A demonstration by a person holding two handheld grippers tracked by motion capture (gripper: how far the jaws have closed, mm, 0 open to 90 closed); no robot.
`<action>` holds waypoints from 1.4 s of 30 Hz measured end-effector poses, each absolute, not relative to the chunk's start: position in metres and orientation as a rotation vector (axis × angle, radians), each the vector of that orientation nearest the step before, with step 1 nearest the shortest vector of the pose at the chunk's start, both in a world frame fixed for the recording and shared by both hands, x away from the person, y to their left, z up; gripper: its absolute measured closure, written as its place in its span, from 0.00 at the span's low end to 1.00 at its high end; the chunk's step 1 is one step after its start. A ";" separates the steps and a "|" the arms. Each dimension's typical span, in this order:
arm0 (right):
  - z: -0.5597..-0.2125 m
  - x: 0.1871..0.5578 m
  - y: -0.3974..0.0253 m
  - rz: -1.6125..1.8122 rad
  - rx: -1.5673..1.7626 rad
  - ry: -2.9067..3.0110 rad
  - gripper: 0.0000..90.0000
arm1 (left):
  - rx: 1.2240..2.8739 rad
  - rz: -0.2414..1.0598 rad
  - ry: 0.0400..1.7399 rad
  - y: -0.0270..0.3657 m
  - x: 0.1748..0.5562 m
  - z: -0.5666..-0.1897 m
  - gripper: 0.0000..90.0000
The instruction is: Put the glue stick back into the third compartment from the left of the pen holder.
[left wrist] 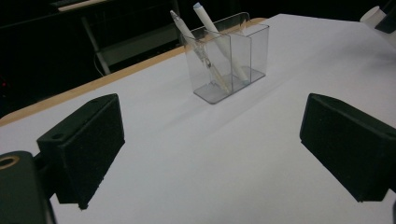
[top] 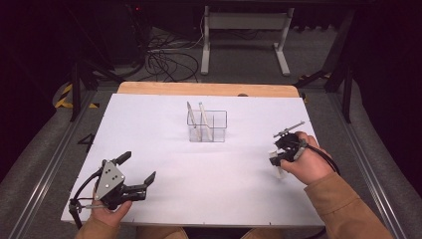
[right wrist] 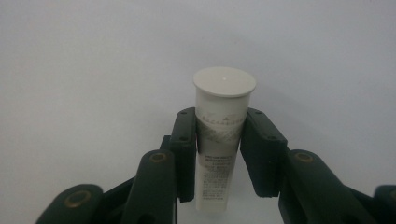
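Observation:
A clear plastic organizer [top: 215, 128] [left wrist: 254, 44] stands at the middle of the white table [top: 164, 114]. Two white pens [top: 193, 122] [left wrist: 217, 39] lean upright in its left compartments. My right gripper [top: 278, 158] [right wrist: 222, 114] is at the table's right side, shut on a white tube [top: 279, 171] [right wrist: 223, 121]. The tube's flat round cap points away from the jaws, toward the tabletop. My left gripper [top: 139, 166] [left wrist: 219, 140] is low at the front left, open with nothing between its jaws, and faces the organizer.
A wooden strip [top: 206, 89] runs along the table's far edge. Beyond it the floor holds cables [top: 166, 62] and a white desk frame [top: 244, 37]. Metal rails [top: 54, 154] flank the table on both sides.

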State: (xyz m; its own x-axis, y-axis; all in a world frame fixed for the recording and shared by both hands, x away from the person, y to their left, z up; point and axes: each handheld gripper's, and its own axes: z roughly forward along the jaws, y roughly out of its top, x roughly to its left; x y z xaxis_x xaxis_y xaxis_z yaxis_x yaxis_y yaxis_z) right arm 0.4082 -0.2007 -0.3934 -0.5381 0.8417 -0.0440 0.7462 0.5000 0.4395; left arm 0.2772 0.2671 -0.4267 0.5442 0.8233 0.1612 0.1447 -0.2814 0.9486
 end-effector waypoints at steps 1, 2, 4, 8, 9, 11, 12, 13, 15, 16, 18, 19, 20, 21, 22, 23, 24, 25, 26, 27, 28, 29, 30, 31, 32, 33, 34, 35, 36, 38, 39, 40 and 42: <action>-0.392 0.408 -0.201 0.562 1.345 2.487 0.75 | 1.753 0.823 0.811 0.267 0.277 -0.427 0.08; -0.390 0.408 -0.200 0.579 1.341 2.482 0.75 | 1.754 0.826 0.810 0.267 0.277 -0.427 0.08; -0.386 0.408 -0.200 0.613 1.326 2.468 0.75 | 1.754 0.827 0.810 0.267 0.277 -0.427 0.08; -0.378 0.407 -0.200 0.694 1.294 2.432 0.75 | 1.755 0.828 0.810 0.267 0.277 -0.427 0.08; -0.376 0.407 -0.200 0.709 1.286 2.426 0.75 | 1.755 0.828 0.809 0.267 0.277 -0.427 0.08; -0.373 0.407 -0.199 0.741 1.269 2.410 0.75 | 1.751 0.825 0.812 0.267 0.277 -0.427 0.08; -0.371 0.407 -0.199 0.764 1.254 2.399 0.75 | 1.750 0.824 0.812 0.267 0.277 -0.427 0.08; -0.370 0.406 -0.199 0.774 1.252 2.393 0.75 | 1.750 0.824 0.813 0.267 0.277 -0.427 0.08; -0.367 0.406 -0.198 0.809 1.234 2.378 0.75 | 1.752 0.826 0.812 0.267 0.277 -0.427 0.08; -0.367 0.406 -0.198 0.817 1.228 2.374 0.75 | 1.753 0.827 0.811 0.267 0.277 -0.427 0.08; -0.365 0.405 -0.197 0.846 1.217 2.363 0.75 | 1.751 0.826 0.812 0.267 0.277 -0.427 0.08; -0.364 0.405 -0.196 0.862 1.208 2.355 0.75 | 1.751 0.825 0.812 0.268 0.277 -0.427 0.08; -0.363 0.405 -0.195 0.879 1.201 2.348 0.75 | 1.750 0.825 0.812 0.268 0.277 -0.427 0.08; -0.361 0.405 -0.195 0.897 1.194 2.341 0.75 | 1.751 0.826 0.812 0.268 0.277 -0.427 0.08; -0.360 0.405 -0.194 0.911 1.185 2.335 0.75 | 1.753 0.828 0.811 0.268 0.277 -0.426 0.08; -0.359 0.405 -0.194 0.928 1.171 2.325 0.75 | 1.753 0.828 0.811 0.268 0.277 -0.426 0.08; -0.358 0.405 -0.194 0.944 1.163 2.317 0.75 | 1.754 0.828 0.810 0.268 0.277 -0.427 0.08; -0.357 0.405 -0.193 0.957 1.154 2.310 0.75 | 1.753 0.827 0.811 0.267 0.277 -0.427 0.08; -0.356 0.405 -0.192 0.969 1.147 2.303 0.75 | 1.753 0.828 0.811 0.267 0.277 -0.427 0.08; -0.355 0.406 -0.192 0.981 1.139 2.296 0.75 | 1.752 0.827 0.811 0.268 0.277 -0.427 0.08; -0.354 0.406 -0.191 0.993 1.128 2.287 0.75 | 1.751 0.827 0.812 0.268 0.277 -0.427 0.08; -0.353 0.406 -0.191 1.007 1.123 2.278 0.75 | 1.751 0.826 0.812 0.268 0.277 -0.427 0.08; -0.353 0.406 -0.190 1.024 1.110 2.269 0.75 | 1.751 0.826 0.812 0.268 0.277 -0.427 0.08; -0.352 0.406 -0.190 1.041 1.101 2.257 0.75 | 1.751 0.826 0.812 0.268 0.277 -0.427 0.08; -0.350 0.406 -0.189 1.056 1.092 2.248 0.75 | 1.752 0.826 0.811 0.268 0.277 -0.427 0.08; -0.349 0.407 -0.189 1.069 1.087 2.238 0.75 | 1.752 0.828 0.811 0.268 0.277 -0.427 0.08; -0.348 0.407 -0.188 1.083 1.080 2.230 0.75 | 1.752 0.828 0.811 0.268 0.277 -0.427 0.08; -0.347 0.407 -0.187 1.097 1.071 2.224 0.75 | 1.751 0.828 0.811 0.268 0.277 -0.427 0.08; -0.346 0.407 -0.186 1.110 1.060 2.217 0.75 | 1.751 0.827 0.811 0.268 0.277 -0.426 0.08; -0.345 0.408 -0.184 1.135 1.045 2.201 0.75 | 1.750 0.827 0.812 0.268 0.277 -0.427 0.08; -0.344 0.408 -0.183 1.147 1.033 2.193 0.75 | 1.751 0.827 0.811 0.268 0.277 -0.427 0.08; -0.343 0.409 -0.182 1.164 1.024 2.185 0.75 | 1.750 0.828 0.811 0.268 0.277 -0.427 0.08; -0.342 0.410 -0.180 1.193 1.012 2.169 0.75 | 1.750 0.830 0.810 0.268 0.277 -0.427 0.08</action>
